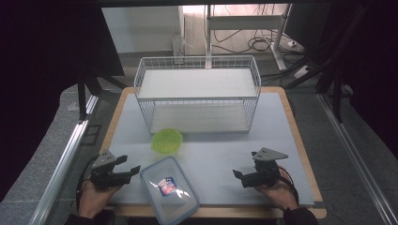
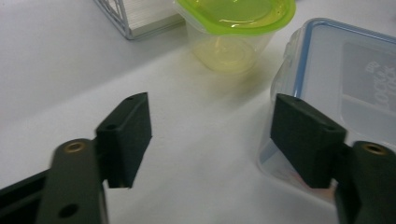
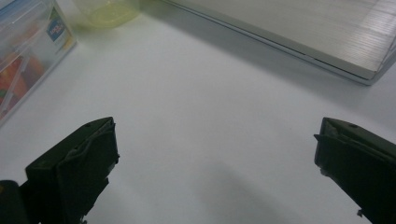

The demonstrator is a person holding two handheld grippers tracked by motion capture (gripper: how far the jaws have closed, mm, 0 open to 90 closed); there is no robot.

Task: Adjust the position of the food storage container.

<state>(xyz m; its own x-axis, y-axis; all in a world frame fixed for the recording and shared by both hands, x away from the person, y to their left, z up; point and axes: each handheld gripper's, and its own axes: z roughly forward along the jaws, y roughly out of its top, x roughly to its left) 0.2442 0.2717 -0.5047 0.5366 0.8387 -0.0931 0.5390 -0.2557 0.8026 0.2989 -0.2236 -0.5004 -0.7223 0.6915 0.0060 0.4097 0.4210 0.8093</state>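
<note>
I see the clear lidded box [image 1: 169,188] at the bench's [image 1: 281,122] near edge. My left gripper [image 1: 133,169], jaws partly open, holds nothing, one jaw beside the box corner. My right gripper [image 1: 238,175] rests wide open, empty, hand low.

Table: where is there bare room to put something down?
Bare: the table between the clear box and the right gripper, and the rack's top shelf. Crowded: around the green-lidded cup, box and left gripper.
</note>
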